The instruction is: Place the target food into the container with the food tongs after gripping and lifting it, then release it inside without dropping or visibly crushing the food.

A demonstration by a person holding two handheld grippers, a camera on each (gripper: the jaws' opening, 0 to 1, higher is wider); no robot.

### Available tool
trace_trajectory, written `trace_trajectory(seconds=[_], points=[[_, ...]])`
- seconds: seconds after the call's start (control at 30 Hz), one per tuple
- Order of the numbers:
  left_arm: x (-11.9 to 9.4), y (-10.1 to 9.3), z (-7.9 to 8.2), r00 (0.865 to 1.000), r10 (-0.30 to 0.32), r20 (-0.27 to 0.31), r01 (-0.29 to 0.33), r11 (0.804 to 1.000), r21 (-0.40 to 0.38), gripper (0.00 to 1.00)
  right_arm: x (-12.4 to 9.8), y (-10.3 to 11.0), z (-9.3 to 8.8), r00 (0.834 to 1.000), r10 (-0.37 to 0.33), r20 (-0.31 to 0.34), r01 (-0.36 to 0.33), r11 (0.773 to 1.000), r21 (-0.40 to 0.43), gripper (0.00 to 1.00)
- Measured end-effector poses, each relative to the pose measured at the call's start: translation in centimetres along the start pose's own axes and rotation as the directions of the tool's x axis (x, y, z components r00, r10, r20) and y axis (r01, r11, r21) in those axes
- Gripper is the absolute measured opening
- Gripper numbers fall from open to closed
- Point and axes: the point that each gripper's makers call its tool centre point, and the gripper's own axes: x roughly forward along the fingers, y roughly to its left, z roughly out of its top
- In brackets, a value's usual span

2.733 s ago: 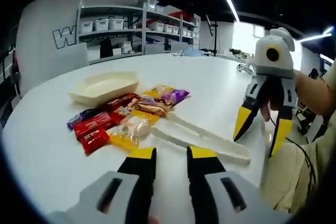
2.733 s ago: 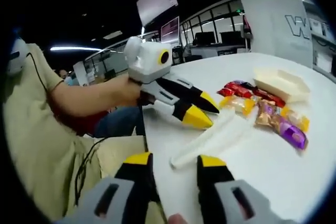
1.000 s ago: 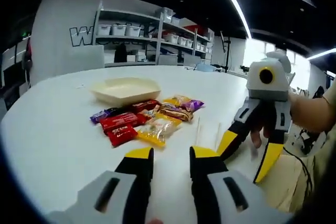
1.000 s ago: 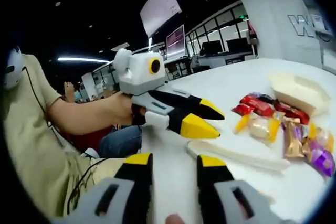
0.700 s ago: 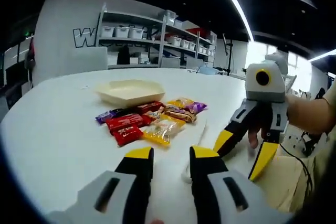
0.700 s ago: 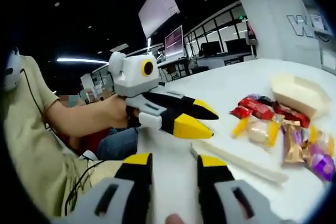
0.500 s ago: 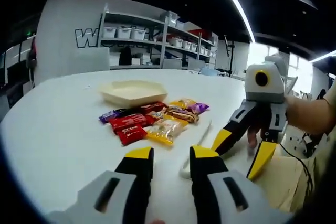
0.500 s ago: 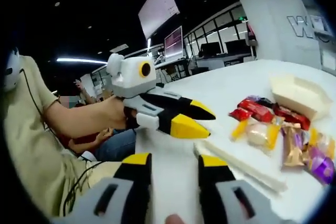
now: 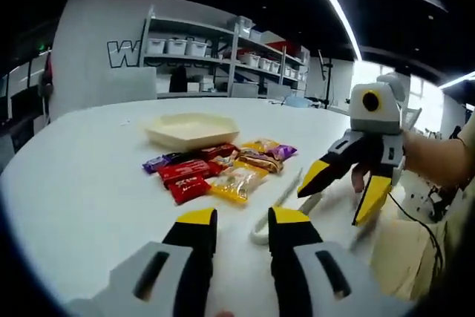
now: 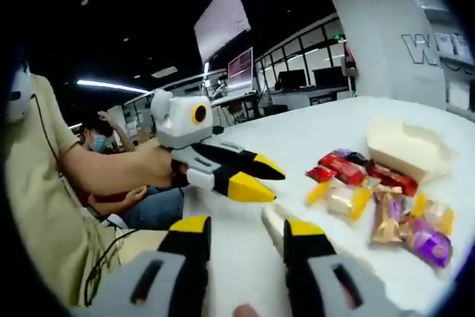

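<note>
White food tongs lie on the white table, just ahead of my left gripper, which is open and holds nothing. A heap of wrapped snacks sits beyond them: red packets, a yellow one, a purple one. The beige container stands behind the heap with nothing in it. My right gripper hovers open over the tongs' far end. In the right gripper view, the tongs' end shows between the jaws of the right gripper. The left gripper hangs open to the left of the snacks and container.
The table edge runs close behind the tongs, with the person's arm and beige sleeve beyond it. Bare white tabletop spreads left of the snacks. Shelving lines the back wall. Another person sits behind.
Both views have swung lower and closer to the tongs. The right gripper has risen a little and tilted over the tongs' end. The tongs, snacks and container have not moved.
</note>
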Motion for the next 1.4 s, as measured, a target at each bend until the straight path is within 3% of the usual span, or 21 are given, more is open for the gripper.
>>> trace_trajectory(seconds=[0.23,0.43,0.63,1.4], points=[[0.0,-0.3,-0.3,1.0,-0.012,-0.015,0.012,1.0,0.017,0.26,-2.6,-2.0,-0.6,0.997,-0.072,-0.011,0.072,0.996,-0.043,0.35],[0.0,-0.5,-0.4,1.0,-0.016,-0.023,0.016,0.999,0.03,0.26,-3.6,-2.9,-1.9,0.994,-0.098,-0.043,0.096,0.994,-0.056,0.35],[0.0,-0.6,-0.6,1.0,-0.019,-0.023,0.02,0.999,0.028,0.26,-3.7,-3.3,-2.5,0.99,-0.117,-0.073,0.109,0.989,-0.104,0.29],[-0.3,-0.7,-0.7,0.999,-0.045,0.003,0.045,0.999,-0.014,0.27,-3.7,-4.2,-3.6,0.991,-0.096,-0.096,0.083,0.989,-0.125,0.11]])
